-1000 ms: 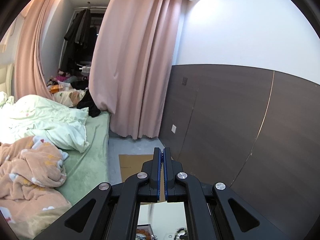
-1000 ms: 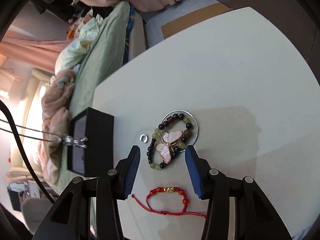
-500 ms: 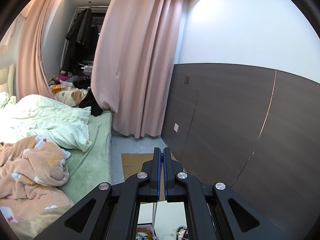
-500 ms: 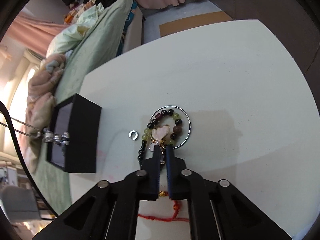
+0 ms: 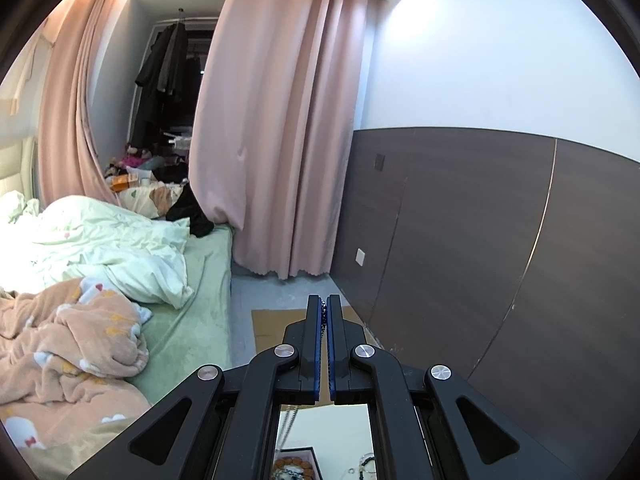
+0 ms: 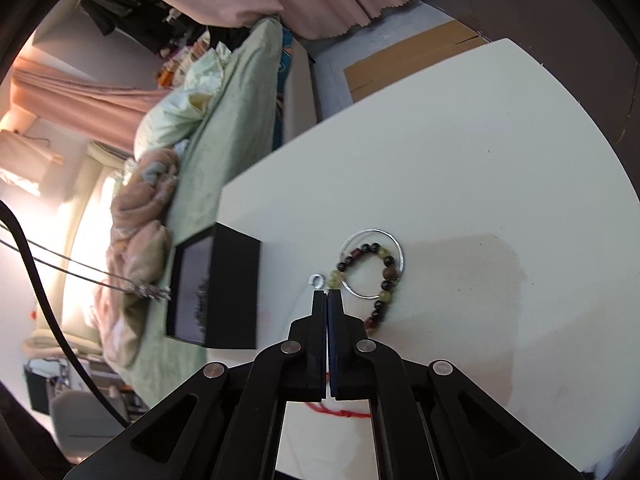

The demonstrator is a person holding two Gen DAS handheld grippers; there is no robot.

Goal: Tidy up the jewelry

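Observation:
In the right wrist view, my right gripper (image 6: 327,295) is shut just above a bead bracelet (image 6: 386,276) that lies across a silver bangle (image 6: 374,232) on the white table (image 6: 440,160). The pink butterfly pendant no longer shows on the bracelet; it is hidden between the pads. A small silver ring (image 6: 316,280) lies just past the fingertips. A red cord bracelet (image 6: 340,412) lies under the fingers. An open black jewelry box (image 6: 224,288) stands to the left. My left gripper (image 5: 324,308) is shut on a silver necklace (image 6: 150,291), whose chain (image 5: 290,416) hangs above the box (image 5: 296,464).
A bed with green and peach bedding (image 6: 224,120) runs along the table's left side. Pink curtains (image 5: 280,120) and a dark panelled wall (image 5: 480,240) lie beyond the table. Flat cardboard (image 6: 412,56) lies on the floor past the far edge.
My right gripper closed on the butterfly pendant and rose a little with it, so the bracelet lies bare. The left gripper has kept still, shut on the necklace chain.

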